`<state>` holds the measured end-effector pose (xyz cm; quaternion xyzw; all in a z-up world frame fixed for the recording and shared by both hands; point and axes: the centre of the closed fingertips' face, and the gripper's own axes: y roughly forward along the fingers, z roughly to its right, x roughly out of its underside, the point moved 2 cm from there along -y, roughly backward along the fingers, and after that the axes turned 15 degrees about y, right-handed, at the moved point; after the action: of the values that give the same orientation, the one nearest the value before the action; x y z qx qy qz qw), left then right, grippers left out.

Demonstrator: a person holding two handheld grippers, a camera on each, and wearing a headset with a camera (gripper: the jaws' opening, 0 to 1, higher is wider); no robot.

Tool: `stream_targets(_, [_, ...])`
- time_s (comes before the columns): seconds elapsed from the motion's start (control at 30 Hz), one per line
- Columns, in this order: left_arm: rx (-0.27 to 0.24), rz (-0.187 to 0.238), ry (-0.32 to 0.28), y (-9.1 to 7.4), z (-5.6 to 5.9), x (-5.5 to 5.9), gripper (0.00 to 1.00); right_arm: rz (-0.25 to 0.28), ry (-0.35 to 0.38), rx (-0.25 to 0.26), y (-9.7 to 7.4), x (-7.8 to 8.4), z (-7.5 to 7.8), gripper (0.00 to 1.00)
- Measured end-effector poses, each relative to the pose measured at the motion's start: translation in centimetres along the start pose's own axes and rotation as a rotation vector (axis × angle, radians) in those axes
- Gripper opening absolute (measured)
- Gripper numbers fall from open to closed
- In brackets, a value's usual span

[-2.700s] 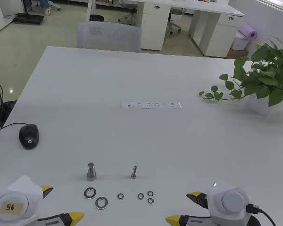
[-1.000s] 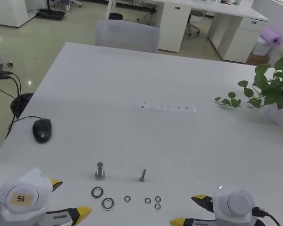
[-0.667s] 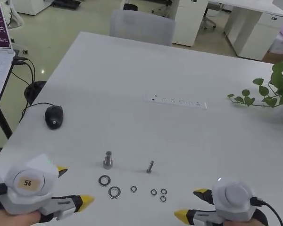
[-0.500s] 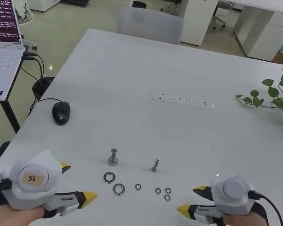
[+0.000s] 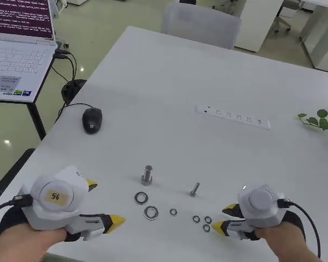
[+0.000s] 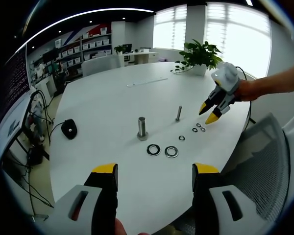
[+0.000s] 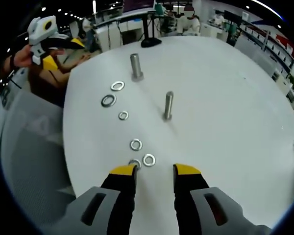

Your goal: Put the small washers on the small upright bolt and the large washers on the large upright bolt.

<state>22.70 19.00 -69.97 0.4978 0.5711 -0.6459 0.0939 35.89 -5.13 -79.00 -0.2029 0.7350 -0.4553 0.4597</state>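
I'm reading the head view from the left. A laptop (image 5: 19, 49) is sitting open on a side stand, and a black mouse (image 5: 92, 119) is lying on the white table (image 5: 218, 71). The left gripper (image 5: 104, 202) is hovering at the near edge with its jaws spread wide, gripping nothing. Right of it the large bolt (image 5: 147, 174) is standing upright and bare. Two large washers (image 5: 141, 197) are lying flat just in front of it, near each other but apart. Next the small bolt (image 5: 194, 189) is standing upright, also bare. I'm counting four small washers (image 5: 173, 212) loose on the table: one alone beside the large pair, and three clustered next to the right gripper (image 5: 223, 218). That gripper's jaws are parted too and empty. Further back a power strip (image 5: 233, 116) is lying flat. The right gripper view is showing me one clustered washer partly hidden behind one of its own jaw tips; the head view is reading that washer as just beside the gripper. The left gripper view is giving me a potted plant (image 6: 198, 54) at the far edge and a mesh chair (image 6: 264, 166).
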Motion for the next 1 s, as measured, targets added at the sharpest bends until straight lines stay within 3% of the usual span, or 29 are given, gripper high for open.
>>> stream_targets(0.43, [-0.01,-0.001,-0.008,-0.3,0.1,0.2,0.6,-0.066,-0.098,-0.014,1.9,-0.1,-0.4,0.24])
stream_targets(1.0, [-0.008,0.005,-0.017,0.0,0.1,0.1,0.59,-0.07,-0.09,-0.005,1.5,0.2,-0.1,0.23])
